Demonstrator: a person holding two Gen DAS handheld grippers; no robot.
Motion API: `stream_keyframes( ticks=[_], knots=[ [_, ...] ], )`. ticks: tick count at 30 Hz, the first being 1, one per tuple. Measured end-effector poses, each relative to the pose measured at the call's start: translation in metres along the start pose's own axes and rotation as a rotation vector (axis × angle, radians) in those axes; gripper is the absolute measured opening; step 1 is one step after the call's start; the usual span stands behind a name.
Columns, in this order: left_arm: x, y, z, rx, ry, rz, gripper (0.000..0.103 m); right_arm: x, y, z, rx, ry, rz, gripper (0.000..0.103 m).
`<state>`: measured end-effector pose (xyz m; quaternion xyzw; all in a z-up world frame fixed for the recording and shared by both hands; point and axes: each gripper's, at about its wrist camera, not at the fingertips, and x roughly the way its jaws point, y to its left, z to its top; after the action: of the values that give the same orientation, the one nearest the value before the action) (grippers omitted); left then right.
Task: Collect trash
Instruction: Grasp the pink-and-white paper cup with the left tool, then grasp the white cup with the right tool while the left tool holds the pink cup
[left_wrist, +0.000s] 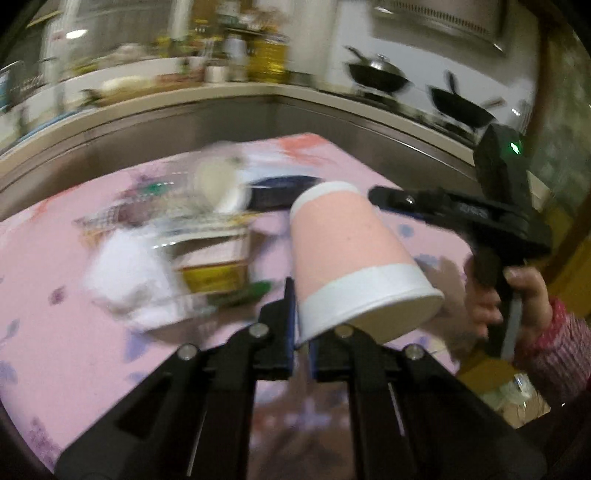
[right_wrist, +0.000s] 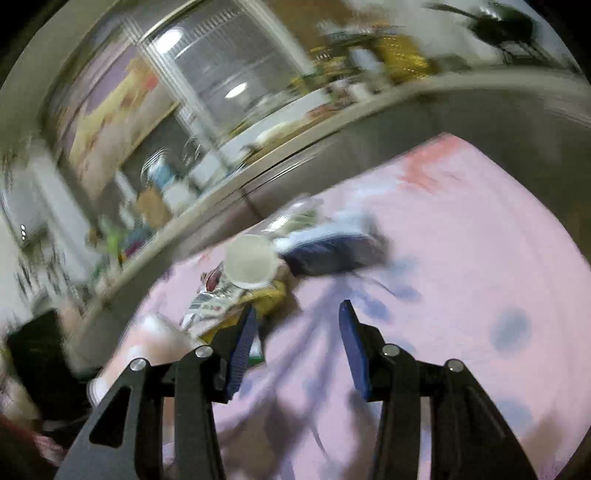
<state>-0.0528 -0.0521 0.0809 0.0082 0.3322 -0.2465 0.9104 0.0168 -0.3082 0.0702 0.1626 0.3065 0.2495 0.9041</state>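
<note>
Clamped between the black left gripper, its blue-padded jaws nearly together, is the rim wall of a pink paper cup with white bands, tilted base-up above the pink flowered tablecloth. Nearest in the right wrist view, the right gripper stands half open with nothing between its pads. Beyond lies a blurred heap of wrappers and white tissue, then a dark blue pouch and the kitchen counter.
</note>
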Motion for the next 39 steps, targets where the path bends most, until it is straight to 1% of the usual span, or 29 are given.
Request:
stream_keyframes(
  ticks=[2,3,7,8,9,11,13,14,16,19,21,23,25,26,29,32,34,36,37,38,39],
  knots=[
    [-0.024,0.025,-0.006,-0.027,-0.042,0.064,0.005,0.033,0.027,0.019,-0.12,0.029,-0.033,0.045],
    [-0.033,0.033,-0.008,-0.04,-0.058,0.085,0.005,0.053,0.039,0.03,-0.187,0.049,-0.059,0.045],
    [-0.051,0.059,-0.012,-0.1,-0.092,0.132,0.005,0.108,0.068,0.046,-0.372,0.112,-0.13,0.044],
    [-0.054,0.064,-0.013,-0.11,-0.099,0.139,0.005,0.122,0.074,0.049,-0.418,0.134,-0.155,0.041],
    [-0.056,0.07,-0.013,-0.12,-0.107,0.147,0.005,0.132,0.076,0.049,-0.43,0.143,-0.159,0.037],
    [-0.059,0.077,-0.01,-0.128,-0.114,0.156,0.005,0.147,0.073,0.052,-0.439,0.176,-0.14,0.01],
    [-0.058,0.081,-0.006,-0.133,-0.113,0.159,0.005,0.151,0.075,0.052,-0.442,0.186,-0.129,0.0],
    [-0.056,0.081,-0.004,-0.13,-0.111,0.16,0.005,0.145,0.074,0.052,-0.428,0.175,-0.112,0.0],
    [-0.05,0.079,0.004,-0.111,-0.11,0.161,0.005,0.129,0.075,0.054,-0.411,0.127,-0.109,0.0],
    [-0.039,0.074,0.019,-0.093,-0.106,0.143,0.005,0.091,0.064,0.064,-0.352,0.034,-0.105,0.0],
    [-0.027,0.068,0.032,-0.081,-0.095,0.14,0.005,0.078,0.06,0.069,-0.335,0.001,-0.116,0.0],
    [-0.023,0.065,0.04,-0.084,-0.094,0.133,0.005,0.075,0.057,0.072,-0.332,-0.013,-0.124,0.0],
    [-0.024,0.065,0.046,-0.09,-0.103,0.133,0.005,0.082,0.051,0.076,-0.288,-0.003,-0.066,0.0],
    [-0.024,0.066,0.046,-0.09,-0.104,0.14,0.005,0.088,0.045,0.078,-0.238,0.012,-0.015,0.0],
    [-0.023,0.071,0.041,-0.115,-0.079,0.154,0.005,0.109,0.031,0.083,-0.096,0.074,0.087,0.0],
    [-0.021,0.079,0.034,-0.133,-0.056,0.166,0.005,0.129,0.021,0.087,-0.033,0.171,0.113,0.0],
    [-0.02,0.086,0.031,-0.144,-0.052,0.167,0.005,0.133,0.019,0.087,-0.004,0.207,0.134,0.0],
    [-0.019,0.093,0.029,-0.157,-0.05,0.165,0.005,0.133,0.015,0.087,0.076,0.236,0.218,0.002],
    [-0.019,0.096,0.029,-0.164,-0.05,0.164,0.005,0.128,0.012,0.087,0.149,0.232,0.29,0.004],
    [-0.019,0.099,0.03,-0.17,-0.052,0.161,0.005,0.121,0.01,0.085,0.204,0.215,0.354,0.01],
    [-0.02,0.101,0.03,-0.175,-0.058,0.158,0.005,0.108,0.008,0.081,0.265,0.168,0.436,0.016]
  ],
)
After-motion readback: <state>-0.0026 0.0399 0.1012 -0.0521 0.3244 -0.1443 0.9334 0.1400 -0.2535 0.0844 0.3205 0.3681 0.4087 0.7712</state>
